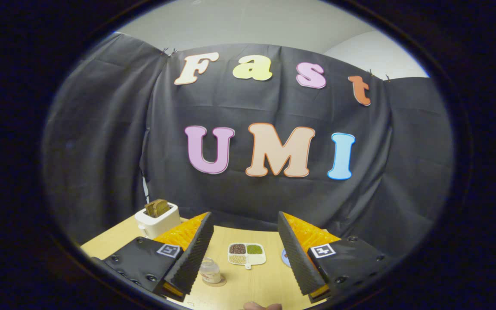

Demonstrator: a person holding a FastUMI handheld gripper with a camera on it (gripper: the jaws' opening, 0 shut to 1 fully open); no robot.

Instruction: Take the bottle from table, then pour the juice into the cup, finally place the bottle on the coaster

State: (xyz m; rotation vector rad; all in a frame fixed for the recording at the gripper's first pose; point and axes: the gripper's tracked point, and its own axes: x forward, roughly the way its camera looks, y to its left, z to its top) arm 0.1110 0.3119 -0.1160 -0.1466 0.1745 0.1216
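Note:
My gripper (245, 217) is open, held high above the wooden table (256, 282), and nothing is between its fingers. Below, close to the left finger, a small clear bottle (210, 271) with a pale cap stands upright on a round brown coaster (218, 283). A round blue item (285, 257) lies by the right finger, which hides most of it, so I cannot tell what it is.
A white divided dish (246, 254) with several kinds of grains lies on the table between the fingers. A white toaster (157, 220) holding bread stands beyond the left finger near the cloth wall. A person's fingertip (261, 306) shows at the table's near edge.

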